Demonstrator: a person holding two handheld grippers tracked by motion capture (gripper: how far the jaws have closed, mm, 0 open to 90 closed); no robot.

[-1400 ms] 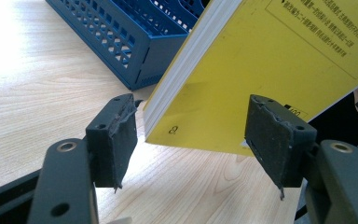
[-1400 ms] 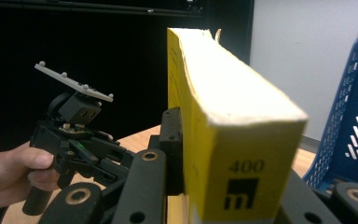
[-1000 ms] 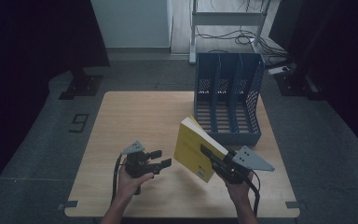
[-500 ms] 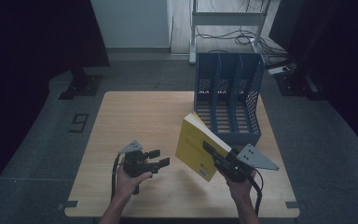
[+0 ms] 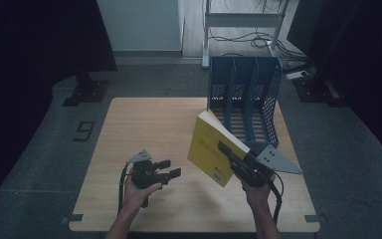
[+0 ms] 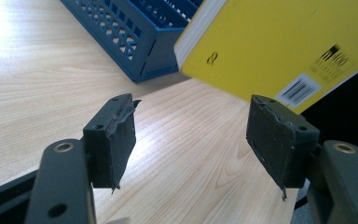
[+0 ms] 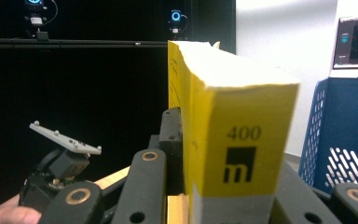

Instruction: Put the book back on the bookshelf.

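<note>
Right claw (image 5: 229, 151) is gripping the yellow book (image 5: 213, 149), jaws clamped on its lower end near the spine. In the right gripper view the book (image 7: 223, 140) is sitting between the two black jaws, spine facing the camera, "400" and a black logo readable on it. The book is hanging in the air, tilted, top corner leaning toward the blue file rack (image 5: 243, 102), clear of the wooden surface (image 5: 149, 129). It is sitting just in front of the rack, not inside any compartment.

Left claw (image 5: 171, 169) is standing open, nothing between the pads. It is hovering low over the surface, near the person's edge, left of the book and apart from it. In the left gripper view both pads (image 6: 114, 140) are showing bare wood between them, with the book's barcode cover (image 6: 279, 42) and a corner of the rack (image 6: 135, 37) beyond.

The rack is standing upright at the far right of the surface, three slots facing up.
</note>
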